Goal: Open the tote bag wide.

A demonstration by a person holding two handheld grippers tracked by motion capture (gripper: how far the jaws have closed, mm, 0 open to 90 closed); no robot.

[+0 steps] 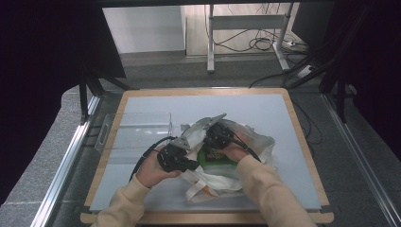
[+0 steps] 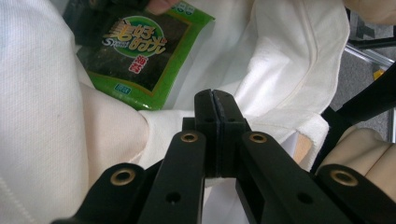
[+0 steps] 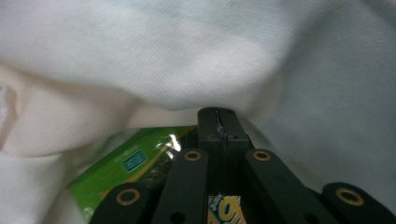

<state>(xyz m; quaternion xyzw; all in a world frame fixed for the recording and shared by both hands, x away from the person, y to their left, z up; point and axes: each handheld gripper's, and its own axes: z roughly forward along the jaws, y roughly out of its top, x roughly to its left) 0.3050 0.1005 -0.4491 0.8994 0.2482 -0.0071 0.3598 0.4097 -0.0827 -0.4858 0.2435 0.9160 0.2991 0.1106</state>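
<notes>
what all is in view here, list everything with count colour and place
cloth bag: one, white, middle of the board, mouth open
snack packet: one, green with dark window, inside the bag mouth
clear tray: one, transparent, left part of the board
board: one, pale blue-grey top with wood edge, under everything
metal frame: one, grey, on the floor beyond the board
cables: several, black, floor at the back
left tool: one, black, jaws shut on the bag's edge
right tool: one, black, jaws shut on the packet, inside the bag
sleeves: two, cream, bottom of the high view
</notes>
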